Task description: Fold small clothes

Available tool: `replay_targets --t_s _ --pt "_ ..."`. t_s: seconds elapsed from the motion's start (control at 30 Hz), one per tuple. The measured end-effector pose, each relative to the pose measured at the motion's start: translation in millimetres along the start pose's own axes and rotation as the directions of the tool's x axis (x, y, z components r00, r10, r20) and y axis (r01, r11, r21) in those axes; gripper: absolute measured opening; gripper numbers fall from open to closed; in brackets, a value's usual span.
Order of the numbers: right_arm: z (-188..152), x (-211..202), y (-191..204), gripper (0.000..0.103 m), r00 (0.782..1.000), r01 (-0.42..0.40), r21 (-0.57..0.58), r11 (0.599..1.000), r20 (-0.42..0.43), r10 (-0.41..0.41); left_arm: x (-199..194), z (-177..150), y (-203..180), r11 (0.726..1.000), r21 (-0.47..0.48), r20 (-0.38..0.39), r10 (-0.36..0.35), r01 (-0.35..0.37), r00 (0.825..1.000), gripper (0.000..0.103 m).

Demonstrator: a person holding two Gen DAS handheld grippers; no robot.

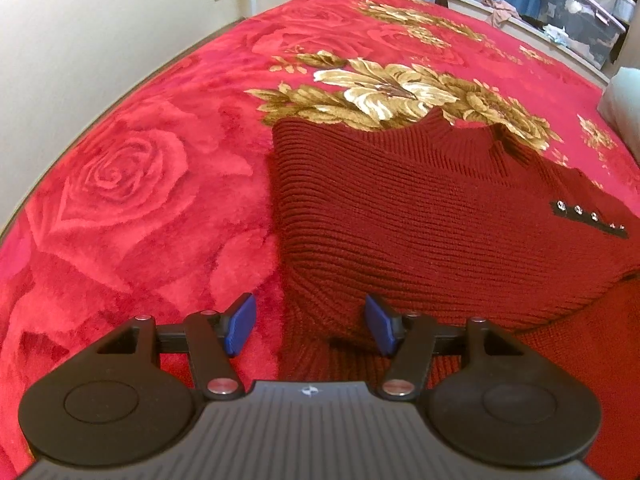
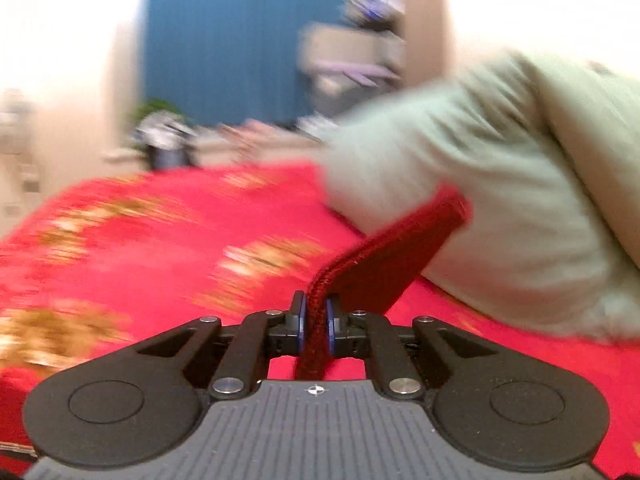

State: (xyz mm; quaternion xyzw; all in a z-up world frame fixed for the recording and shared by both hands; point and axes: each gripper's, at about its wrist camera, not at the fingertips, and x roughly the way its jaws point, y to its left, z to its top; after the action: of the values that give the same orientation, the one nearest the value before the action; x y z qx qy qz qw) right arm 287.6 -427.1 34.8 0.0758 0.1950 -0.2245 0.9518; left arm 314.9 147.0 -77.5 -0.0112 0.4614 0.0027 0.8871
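Dark red ribbed-knit sweater (image 1: pixel 420 208) lies spread flat on the bright red plush bedspread with rose and gold-leaf pattern (image 1: pixel 132 184), collar toward the far side of the bed, a short black strip with small silver studs (image 1: pixel 588 218) near its right edge. Fabric reads as thick, soft and limp: it will drape and sag from any single hold, is not slippery given the coarse ribbing, and is not fragile; the studs might snag. Best holds appear to be the doubled edges, hem or cuff, where the knit bunches into a firm ridge. Left gripper (image 1: pixel 310 326) points steeply down over the sweater's near left border, blue pads (image 1: pixel 242 322) standing apart, one over the bedspread and one over the knit, nothing pinched between them. Right gripper (image 2: pixel 316 320) is clamped tight on a narrow fold of the same dark red knit; a flap of it rises forward and rightward from the jaws, toward a pale grey-green pillow or bedding bundle (image 2: pixel 500 184). Right wrist view is heavily smeared by motion, pointing only slightly downward across the bed. Step in hand, by my judgement: carrying a sleeve or side edge over the body.
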Motion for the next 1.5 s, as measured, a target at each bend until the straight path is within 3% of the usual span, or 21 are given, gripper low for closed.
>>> replay_targets --t_s 0.07,0.13,0.17,0.2,0.23,0.3,0.33,0.37,0.43,0.5,0.6,0.67,0.77,0.83,0.9,1.0,1.07,1.2,1.3,1.4,1.5 --pt "4 -30 57 0.01 0.988 -0.136 -0.069 0.988 0.057 0.14 -3 0 5 1.0 -0.02 0.003 -0.006 0.006 1.0 0.066" --pt "-1 -60 109 0.01 0.95 -0.296 -0.117 0.948 0.069 0.305 -5 1 10 0.999 -0.046 0.008 -0.011 0.011 1.0 0.066" --pt "-8 -73 134 0.012 0.912 -0.401 -0.126 0.907 0.042 0.409 -7 1 13 0.998 -0.059 0.011 -0.014 0.015 1.0 0.066" --pt "-16 -84 157 0.016 0.858 -0.511 -0.123 0.851 -0.015 0.513 -8 2 16 0.997 -0.073 0.015 -0.019 0.02 1.0 0.065" --pt "-29 -91 182 0.02 0.775 -0.631 -0.094 0.77 -0.119 0.621 -10 4 18 0.996 -0.089 0.021 -0.024 0.026 0.999 0.065" --pt "-54 -98 213 0.023 0.618 -0.764 -0.018 0.644 -0.307 0.724 -15 6 23 0.991 -0.127 0.043 -0.043 0.048 0.998 0.058" --pt "-68 -103 221 0.023 0.573 -0.789 -0.002 0.614 -0.36 0.736 -17 7 25 0.988 -0.144 0.056 -0.054 0.062 0.997 0.051" --pt "-80 -109 223 0.023 0.561 -0.795 -0.001 0.606 -0.38 0.735 -21 8 28 0.983 -0.164 0.072 -0.073 0.084 0.995 0.035" --pt "-98 -115 209 0.026 0.547 -0.795 0.014 0.606 -0.413 0.728 -25 9 31 0.971 -0.192 0.103 -0.122 0.14 0.987 0.025" --pt "-108 -117 179 0.027 0.559 -0.778 0.033 0.627 -0.419 0.715 -25 11 33 0.945 -0.225 0.122 -0.214 0.237 0.969 0.019" --pt "-120 -121 126 0.03 0.616 -0.724 0.019 0.689 -0.432 0.659 -11 11 33 0.864 -0.31 0.111 -0.381 0.397 0.918 0.02" --pt "-134 -125 82 0.03 0.664 -0.663 0.012 0.749 -0.451 0.596 4 11 30 0.813 -0.365 0.1 -0.45 0.454 0.887 0.02" --pt "-164 -123 32 0.031 0.713 -0.576 -0.006 0.818 -0.493 0.499 28 13 24 0.761 -0.439 0.075 -0.499 0.478 0.864 0.03" --pt "-183 -128 5 0.031 0.76 -0.478 -0.034 0.878 -0.516 0.394 44 15 22 0.743 -0.489 0.052 -0.499 0.457 0.865 0.041" --pt "-196 -131 -18 0.031 0.772 -0.424 -0.007 0.906 -0.526 0.357 56 14 22 0.716 -0.541 0.058 -0.491 0.44 0.869 0.041" --pt "-211 -138 -32 0.031 0.78 -0.418 0.005 0.908 -0.51 0.362 60 19 21 0.693 -0.582 0.086 -0.468 0.426 0.879 0.042" --pt "-220 -144 -31 0.031 0.795 -0.433 -0.035 0.901 -0.486 0.364 62 22 17 0.704 -0.575 0.103 -0.443 0.417 0.891 0.038" --pt "-226 -153 -21 0.031 0.825 -0.44 -0.128 0.889 -0.449 0.344 58 26 8 0.781 -0.502 0.107 -0.37 0.372 0.923 0.009" --pt "-226 -156 -24 0.031 0.83 -0.445 -0.133 0.886 -0.434 0.352 24 31 14 0.82 -0.439 0.191 -0.314 0.367 0.93 0.007" --pt "-226 -150 -23 0.031 0.835 -0.438 -0.119 0.891 -0.422 0.354 -11 32 28 0.873 -0.389 0.301 -0.18 0.293 0.936 0.007" --pt "-228 -152 -18 0.031 0.844 -0.432 -0.145 0.89 -0.412 0.343 1 28 38 0.894 -0.398 0.19 -0.139 0.205 0.972 0.01"
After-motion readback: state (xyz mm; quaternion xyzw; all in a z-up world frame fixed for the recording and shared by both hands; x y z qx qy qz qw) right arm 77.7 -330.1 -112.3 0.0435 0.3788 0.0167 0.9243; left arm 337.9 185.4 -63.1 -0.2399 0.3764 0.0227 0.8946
